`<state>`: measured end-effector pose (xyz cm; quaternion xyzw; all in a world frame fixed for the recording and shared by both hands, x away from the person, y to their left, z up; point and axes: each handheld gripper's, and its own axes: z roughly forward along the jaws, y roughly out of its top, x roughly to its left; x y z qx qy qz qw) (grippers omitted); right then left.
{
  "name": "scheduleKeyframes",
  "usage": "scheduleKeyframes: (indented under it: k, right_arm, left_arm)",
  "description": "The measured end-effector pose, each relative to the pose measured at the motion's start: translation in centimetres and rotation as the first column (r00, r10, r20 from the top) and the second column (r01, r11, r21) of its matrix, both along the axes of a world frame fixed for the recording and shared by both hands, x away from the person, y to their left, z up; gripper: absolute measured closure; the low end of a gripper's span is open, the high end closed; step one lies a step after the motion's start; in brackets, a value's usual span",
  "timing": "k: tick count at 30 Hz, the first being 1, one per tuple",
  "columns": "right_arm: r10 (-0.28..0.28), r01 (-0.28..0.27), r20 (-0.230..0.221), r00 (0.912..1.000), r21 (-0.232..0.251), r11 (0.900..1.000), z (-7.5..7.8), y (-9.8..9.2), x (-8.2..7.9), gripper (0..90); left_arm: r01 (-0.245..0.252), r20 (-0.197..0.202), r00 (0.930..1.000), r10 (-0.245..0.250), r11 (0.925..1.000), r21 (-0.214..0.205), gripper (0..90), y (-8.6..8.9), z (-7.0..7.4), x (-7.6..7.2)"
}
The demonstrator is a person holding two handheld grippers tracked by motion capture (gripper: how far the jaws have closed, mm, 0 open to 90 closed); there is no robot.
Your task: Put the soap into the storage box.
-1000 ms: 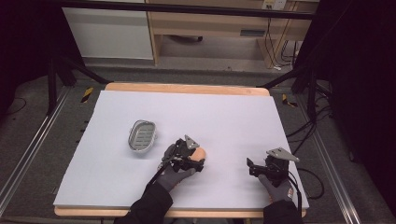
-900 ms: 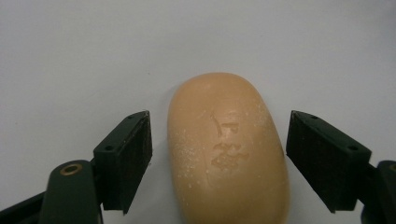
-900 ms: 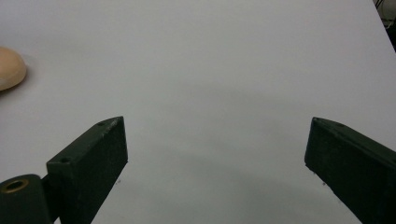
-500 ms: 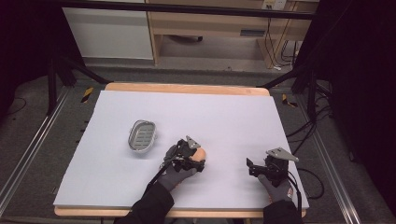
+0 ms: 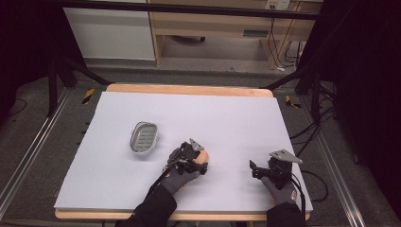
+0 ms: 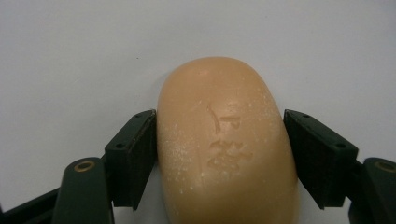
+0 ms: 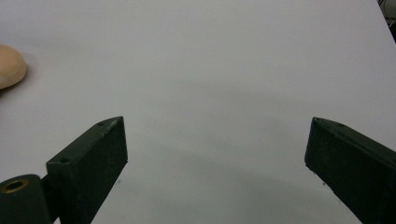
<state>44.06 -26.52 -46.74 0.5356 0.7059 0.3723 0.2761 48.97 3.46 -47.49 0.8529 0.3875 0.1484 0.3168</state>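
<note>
soap bar [image 6: 226, 149] | embossed marks pressed into its top face, seen in the left gripper view | one resembles a "P", the rest too worn and shallow to read | no other legible text, label or number anywhere

- The person wears grey gloves and black sleeves.
- The left gripper [image 5: 197, 160] is black, with a black cable trailing from it.
- The right gripper [image 5: 256, 169] is black, with a grey three-cornered plate on top.
- The jaws are dark blocks with little screw holes and brass rings.
</note>
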Motion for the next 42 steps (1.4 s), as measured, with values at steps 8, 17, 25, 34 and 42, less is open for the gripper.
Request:
scheduleKeyframes:
  k: [8, 17, 25, 34, 42]
  right_arm:
    - [0.004, -0.004, 0.001, 1.0000, -0.002, 1.0000, 0.0, 0.0, 0.0, 6.1]
    - [0.005, -0.005, -0.002, 1.0000, -0.004, 1.0000, 0.0, 0.0, 0.0, 6.1]
    - [0.003, -0.003, -0.002, 1.0000, -0.003, 1.0000, 0.0, -0.1, 0.0, 6.0]
    - [0.003, -0.003, -0.001, 1.0000, -0.003, 1.0000, 0.0, -0.1, 0.0, 5.9]
    - [0.001, -0.001, 0.000, 1.0000, -0.004, 1.0000, 0.0, -0.1, -0.1, 5.9]
  left_arm:
    - [-0.006, 0.000, 1.0000, 0.006, 0.9999, 0.011, 30.7, -0.1, 0.1, -0.1]
    - [-0.007, 0.009, 0.9999, 0.007, 0.9999, 0.010, 31.7, 0.0, 0.3, -0.3]
    - [0.007, 0.033, 0.9994, -0.006, 0.9997, -0.025, 31.9, 1.0, 1.8, -0.9]
    - [0.006, 0.051, 0.9987, -0.003, 0.9985, -0.055, 31.9, 2.5, 3.3, -1.7]
    - [0.001, 0.057, 0.9984, 0.002, 0.9980, -0.063, 31.9, 4.2, 3.9, -2.0]
